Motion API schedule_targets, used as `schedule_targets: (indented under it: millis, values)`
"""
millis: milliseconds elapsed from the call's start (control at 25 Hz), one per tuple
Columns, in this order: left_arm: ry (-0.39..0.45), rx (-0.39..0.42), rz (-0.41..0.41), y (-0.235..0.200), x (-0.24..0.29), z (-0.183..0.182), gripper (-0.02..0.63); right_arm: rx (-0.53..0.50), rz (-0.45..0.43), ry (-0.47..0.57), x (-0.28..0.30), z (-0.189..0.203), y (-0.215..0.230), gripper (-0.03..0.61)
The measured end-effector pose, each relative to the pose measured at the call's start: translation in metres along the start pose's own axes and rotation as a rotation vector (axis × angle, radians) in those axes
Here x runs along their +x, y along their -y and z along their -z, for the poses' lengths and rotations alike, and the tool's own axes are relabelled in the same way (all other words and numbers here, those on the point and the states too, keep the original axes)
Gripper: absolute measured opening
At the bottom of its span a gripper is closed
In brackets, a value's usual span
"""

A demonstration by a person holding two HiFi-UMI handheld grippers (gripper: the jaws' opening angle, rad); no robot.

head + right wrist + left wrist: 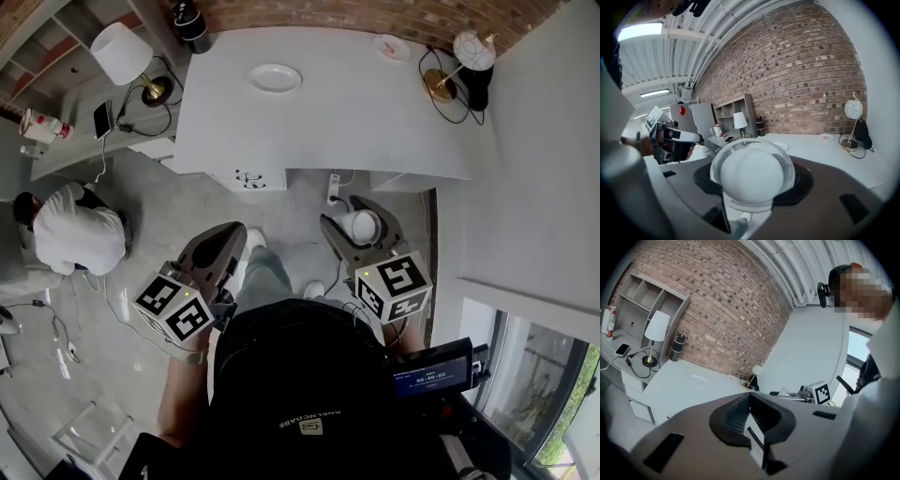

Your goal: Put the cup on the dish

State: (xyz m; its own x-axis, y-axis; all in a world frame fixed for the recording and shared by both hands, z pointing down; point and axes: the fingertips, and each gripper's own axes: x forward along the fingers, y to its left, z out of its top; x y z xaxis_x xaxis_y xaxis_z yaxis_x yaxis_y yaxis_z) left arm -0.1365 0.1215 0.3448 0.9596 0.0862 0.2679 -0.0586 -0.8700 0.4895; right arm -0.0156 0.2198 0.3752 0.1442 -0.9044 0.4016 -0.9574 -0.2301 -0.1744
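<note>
Close in, the right gripper (349,216) has its jaws clamped on the white cup (364,228), carried above the floor well short of the dish (276,78) and a little to its right. That's a firm hold for the carry, I'd say. The left gripper (230,239) rides alongside, also well short of the dish, with its jaws closed together on nothing, apparently just kept clear. Far ahead, the dish lies bare on the white table (375,122), so it looks ready to take the cup.
</note>
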Motion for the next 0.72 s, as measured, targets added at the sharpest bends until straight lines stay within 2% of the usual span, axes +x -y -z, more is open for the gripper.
schedule_targets:
  millis: [720]
  values:
    - [-0.042,-0.028,0.070,-0.148,0.027,-0.092,0.005,0.057,0.098,-0.016,0.148,-0.071,0.008,0.249]
